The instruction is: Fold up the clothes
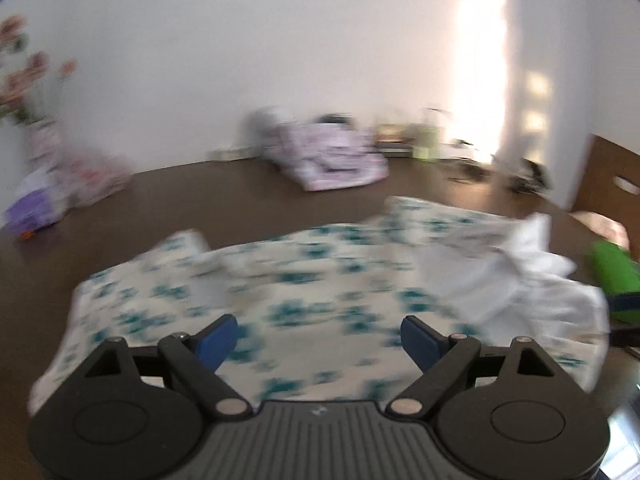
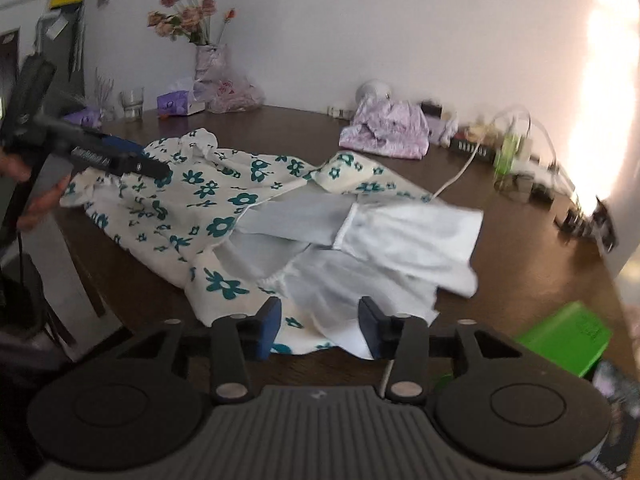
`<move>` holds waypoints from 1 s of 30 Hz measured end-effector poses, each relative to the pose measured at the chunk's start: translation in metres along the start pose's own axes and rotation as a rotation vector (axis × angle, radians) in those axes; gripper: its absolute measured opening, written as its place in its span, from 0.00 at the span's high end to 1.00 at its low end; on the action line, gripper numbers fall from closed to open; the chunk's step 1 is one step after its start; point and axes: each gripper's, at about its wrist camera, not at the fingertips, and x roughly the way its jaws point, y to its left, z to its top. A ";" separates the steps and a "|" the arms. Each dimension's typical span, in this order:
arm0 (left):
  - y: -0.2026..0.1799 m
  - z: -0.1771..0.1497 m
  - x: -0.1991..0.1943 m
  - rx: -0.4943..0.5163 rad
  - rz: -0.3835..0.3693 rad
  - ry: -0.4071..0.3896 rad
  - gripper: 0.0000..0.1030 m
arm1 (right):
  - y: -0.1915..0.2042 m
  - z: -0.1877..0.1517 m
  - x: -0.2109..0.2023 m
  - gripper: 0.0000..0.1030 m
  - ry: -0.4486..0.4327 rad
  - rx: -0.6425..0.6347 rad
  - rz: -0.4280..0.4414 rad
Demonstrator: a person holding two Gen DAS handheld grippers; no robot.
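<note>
A white garment with teal flowers (image 2: 208, 204) lies crumpled on the dark brown table (image 2: 520, 272), its white lining (image 2: 400, 240) turned out on the right side. The left wrist view shows it blurred (image 1: 304, 280). My left gripper (image 1: 318, 334) is open and empty, hovering above the garment's near edge; it also shows in the right wrist view (image 2: 132, 164) over the garment's far left part. My right gripper (image 2: 318, 326) is open and empty, with its fingertips just over the near hem.
A folded lilac garment (image 2: 384, 128) lies at the back of the table. A flower vase (image 2: 208, 56), a glass (image 2: 132, 104) and tissue packs stand at the back left. Cables and small items (image 2: 512, 152) lie at the back right. A green box (image 2: 564, 336) sits at the near right.
</note>
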 end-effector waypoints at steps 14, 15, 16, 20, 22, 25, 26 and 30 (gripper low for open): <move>-0.013 -0.028 0.029 0.008 -0.030 0.116 0.14 | -0.011 0.019 0.018 1.00 -0.093 0.123 -0.208; -0.012 -0.028 0.028 0.008 -0.030 0.114 0.13 | -0.010 0.017 0.026 1.00 -0.068 0.113 -0.226; -0.012 -0.029 0.028 0.009 -0.028 0.111 0.12 | -0.008 0.016 0.035 1.00 -0.043 0.104 -0.245; -0.011 -0.029 0.027 0.008 -0.023 0.109 0.12 | -0.004 0.009 0.038 0.95 -0.025 0.100 -0.303; -0.011 -0.027 0.026 0.007 -0.013 0.114 0.14 | -0.003 0.008 0.019 0.95 -0.093 0.125 -0.271; -0.015 -0.023 0.016 0.012 -0.026 0.083 0.14 | 0.004 0.006 -0.008 0.94 -0.153 0.087 -0.046; -0.018 -0.021 0.012 0.013 -0.068 0.063 0.14 | 0.010 0.003 -0.012 0.93 -0.145 0.053 0.013; -0.037 -0.024 -0.006 0.112 -0.334 -0.014 0.14 | 0.040 -0.015 -0.012 0.58 -0.119 -0.116 0.122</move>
